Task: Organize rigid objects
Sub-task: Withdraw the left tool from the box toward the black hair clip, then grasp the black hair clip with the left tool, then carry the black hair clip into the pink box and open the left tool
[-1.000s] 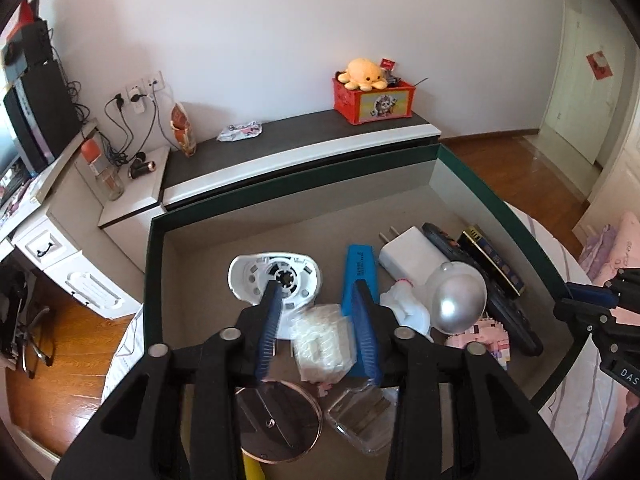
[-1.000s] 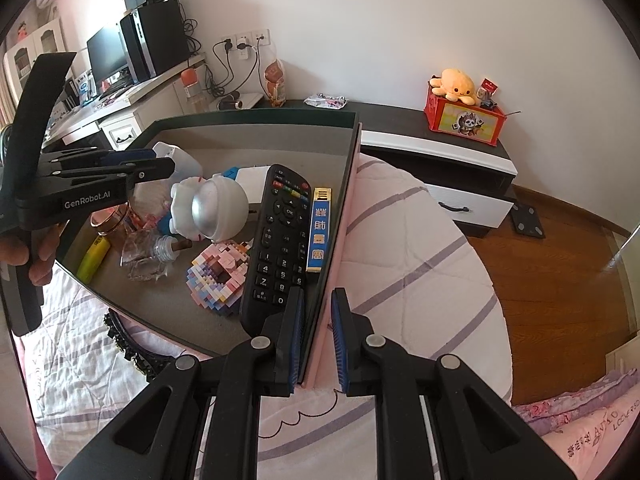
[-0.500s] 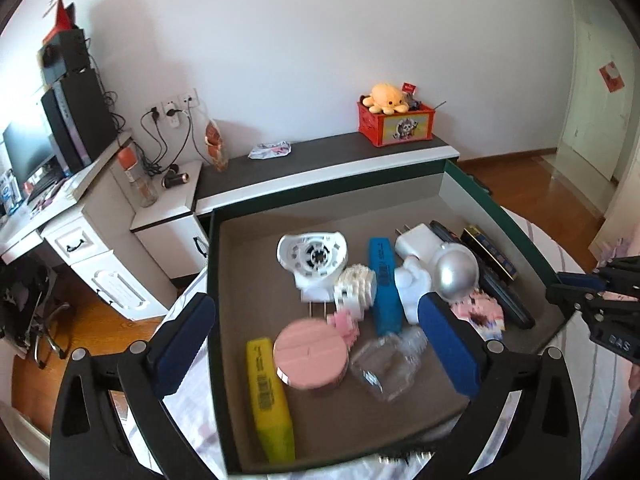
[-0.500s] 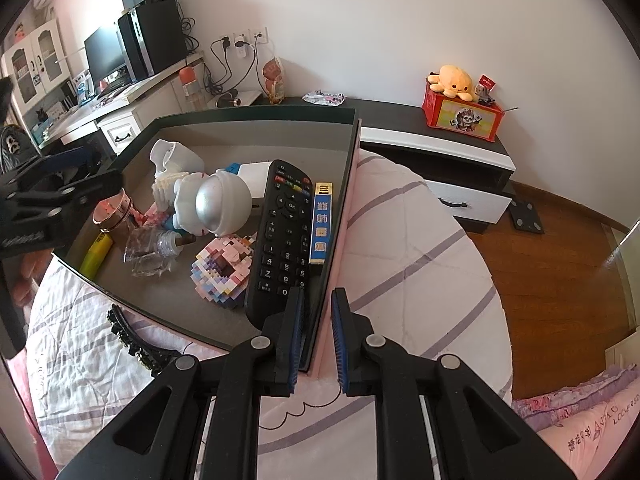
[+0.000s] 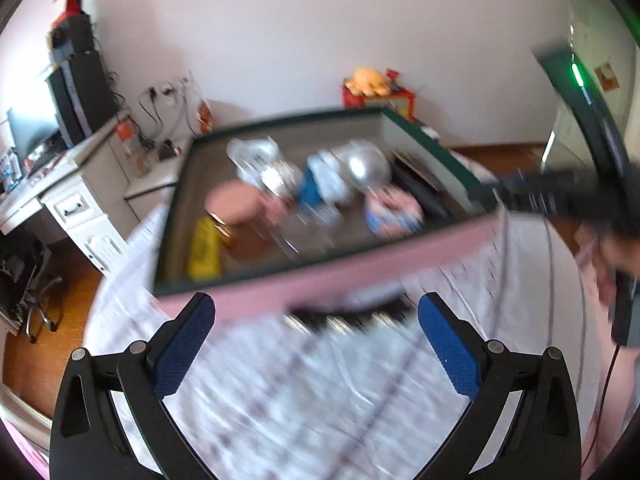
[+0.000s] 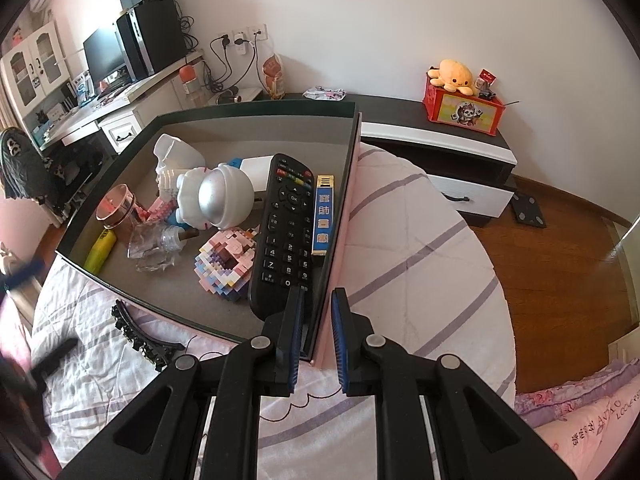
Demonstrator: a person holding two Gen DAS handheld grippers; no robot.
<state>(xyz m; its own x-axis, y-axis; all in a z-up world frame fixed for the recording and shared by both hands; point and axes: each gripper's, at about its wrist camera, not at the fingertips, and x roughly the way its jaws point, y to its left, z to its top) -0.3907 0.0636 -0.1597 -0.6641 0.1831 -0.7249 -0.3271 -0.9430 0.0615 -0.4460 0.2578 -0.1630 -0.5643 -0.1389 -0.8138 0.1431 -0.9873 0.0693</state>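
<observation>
Jaws of right gripper point(image 6: 316, 340) clamp box point(image 6: 256, 120) wall; hair clip point(image 6: 138, 336) outside.

My bedroom, daylit

I see plain white walls point(image 6: 360, 8), brown wooden floor point(image 6: 560, 248), low black-and-white cabinet point(image 6: 448, 148), white desk point(image 6: 120, 120).

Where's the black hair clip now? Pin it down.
In the right wrist view, the black hair clip lies on the bedspread at lower left, just outside the box near wall.
</observation>
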